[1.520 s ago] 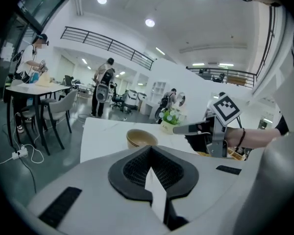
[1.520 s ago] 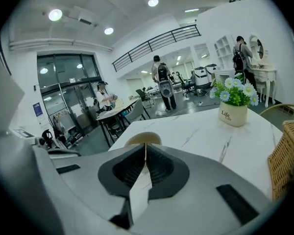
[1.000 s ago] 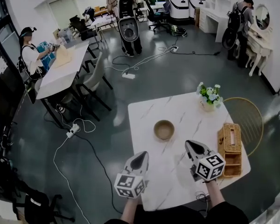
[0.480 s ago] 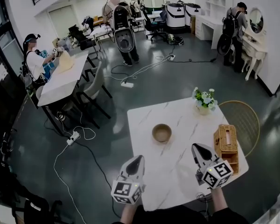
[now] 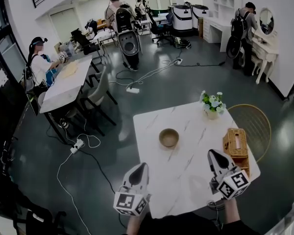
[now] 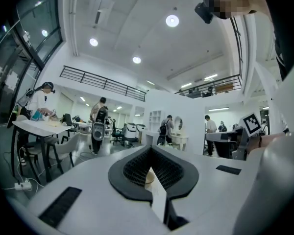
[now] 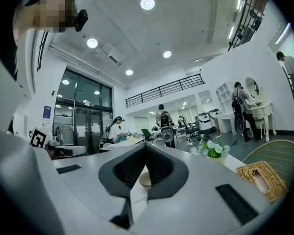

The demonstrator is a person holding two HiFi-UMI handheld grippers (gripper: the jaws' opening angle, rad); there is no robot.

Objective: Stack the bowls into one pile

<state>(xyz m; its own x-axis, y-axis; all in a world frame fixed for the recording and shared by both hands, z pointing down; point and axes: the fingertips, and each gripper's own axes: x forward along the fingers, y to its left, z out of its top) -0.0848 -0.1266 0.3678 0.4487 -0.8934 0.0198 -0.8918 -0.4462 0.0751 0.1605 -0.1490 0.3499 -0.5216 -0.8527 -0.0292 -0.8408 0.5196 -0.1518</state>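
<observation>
The round tan bowl (image 5: 169, 137) sits in the middle of the white marble counter (image 5: 181, 166). The left hand-held gripper (image 5: 142, 166) and the right hand-held gripper (image 5: 213, 154) have their jaws together and hold nothing.

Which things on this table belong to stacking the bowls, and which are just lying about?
Job in hand:
- bowl
- left tool, shut, empty
- right tool, shut, empty

Lying about:
- flower pot
- wicker box
</observation>
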